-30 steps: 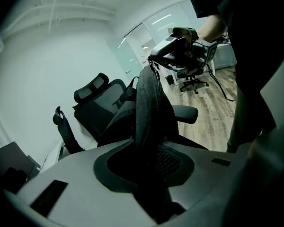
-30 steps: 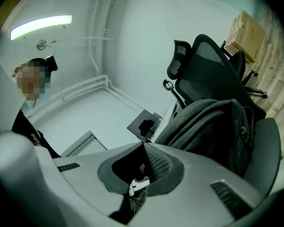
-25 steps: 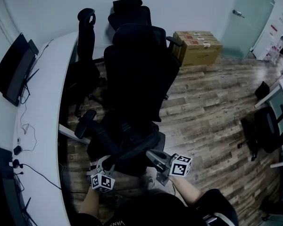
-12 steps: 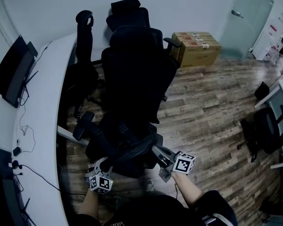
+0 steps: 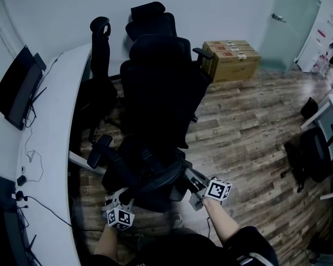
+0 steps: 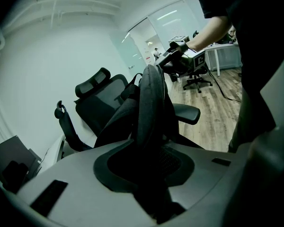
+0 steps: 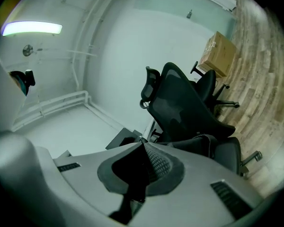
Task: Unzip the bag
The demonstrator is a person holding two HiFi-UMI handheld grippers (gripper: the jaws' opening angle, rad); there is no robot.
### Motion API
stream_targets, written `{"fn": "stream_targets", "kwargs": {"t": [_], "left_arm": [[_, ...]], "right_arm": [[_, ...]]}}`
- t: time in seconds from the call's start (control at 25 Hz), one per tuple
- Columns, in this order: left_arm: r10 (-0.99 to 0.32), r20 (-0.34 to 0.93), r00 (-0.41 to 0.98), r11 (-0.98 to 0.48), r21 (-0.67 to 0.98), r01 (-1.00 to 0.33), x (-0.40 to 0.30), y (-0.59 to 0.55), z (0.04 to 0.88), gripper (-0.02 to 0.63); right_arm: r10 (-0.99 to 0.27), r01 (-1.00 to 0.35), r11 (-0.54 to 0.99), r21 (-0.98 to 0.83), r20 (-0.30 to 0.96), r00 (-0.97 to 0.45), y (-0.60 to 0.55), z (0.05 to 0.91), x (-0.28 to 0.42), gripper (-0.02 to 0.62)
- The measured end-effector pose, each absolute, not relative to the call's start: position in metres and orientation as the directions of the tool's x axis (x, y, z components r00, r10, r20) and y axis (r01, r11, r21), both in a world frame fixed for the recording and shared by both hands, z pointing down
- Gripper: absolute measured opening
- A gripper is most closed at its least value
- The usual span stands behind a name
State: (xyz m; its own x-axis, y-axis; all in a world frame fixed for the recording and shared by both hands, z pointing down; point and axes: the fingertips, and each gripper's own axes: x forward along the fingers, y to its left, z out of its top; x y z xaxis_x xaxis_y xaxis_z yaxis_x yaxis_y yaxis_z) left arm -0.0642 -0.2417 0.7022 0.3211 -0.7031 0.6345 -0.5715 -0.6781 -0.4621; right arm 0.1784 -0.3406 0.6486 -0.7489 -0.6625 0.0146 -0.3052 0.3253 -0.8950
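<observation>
Two grippers on one black bag (image 5: 147, 173), which is slumped on the seat of the nearest office chair (image 5: 161, 87); the left gripper (image 6: 149, 145) is clamped on the bag's near edge; the zip edge runs up and away toward the right gripper (image 6: 174, 60) at the top end, jaws pinched together, can't tell if the pull's in them; an armrest (image 6: 185, 113) is just beside.

Black cloth bag (image 6: 149, 103): matt woven fabric, soft, creased. Black mesh-back office chair (image 5: 161, 87): fabric mesh back, matt plastic armrests. Grey-brown wood plank floor (image 5: 250, 132): grainy look, low sheen. Brown cardboard boxes (image 5: 231, 57): plain, dull. Curved white desk (image 5: 47, 132): smooth top, slight gloss. Frosted glass door (image 5: 291, 21): translucent, satin. Left gripper (image 6: 149, 148) shell: grey matt plastic, smooth.
</observation>
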Motion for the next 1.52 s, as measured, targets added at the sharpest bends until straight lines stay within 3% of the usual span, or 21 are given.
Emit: {"fn": "stream_targets", "kwargs": {"t": [0.16, 0.44, 0.84, 1.0, 1.52], "left_arm": [[-0.705, 0.636, 0.313, -0.673, -0.461, -0.579, -0.062, -0.244, 0.698, 0.12], [-0.7, 0.653, 0.287, -0.652, -0.422, -0.63, -0.063, -0.244, 0.695, 0.128], [-0.634, 0.711, 0.305, -0.69, -0.343, -0.637, -0.068, -0.219, 0.701, 0.211], [-0.64, 0.686, 0.345, -0.695, -0.326, -0.641, -0.069, -0.206, 0.693, 0.244], [-0.743, 0.529, 0.41, -0.627, -0.337, -0.702, -0.096, -0.161, 0.629, 0.253]], "right_arm": [[-0.7, -0.299, 0.25, -0.921, 0.041, -0.712, -0.342, 0.651, 0.182, 0.044], [-0.695, -0.324, 0.295, -0.899, 0.03, -0.718, -0.336, 0.635, 0.177, 0.046], [-0.758, -0.467, 0.27, -0.842, 0.114, -0.643, -0.315, 0.628, 0.183, 0.048], [-0.772, -0.501, 0.276, -0.82, 0.122, -0.624, -0.297, 0.617, 0.181, 0.048], [-0.821, -0.595, 0.263, -0.76, 0.148, -0.552, -0.223, 0.587, 0.15, 0.079]]}}
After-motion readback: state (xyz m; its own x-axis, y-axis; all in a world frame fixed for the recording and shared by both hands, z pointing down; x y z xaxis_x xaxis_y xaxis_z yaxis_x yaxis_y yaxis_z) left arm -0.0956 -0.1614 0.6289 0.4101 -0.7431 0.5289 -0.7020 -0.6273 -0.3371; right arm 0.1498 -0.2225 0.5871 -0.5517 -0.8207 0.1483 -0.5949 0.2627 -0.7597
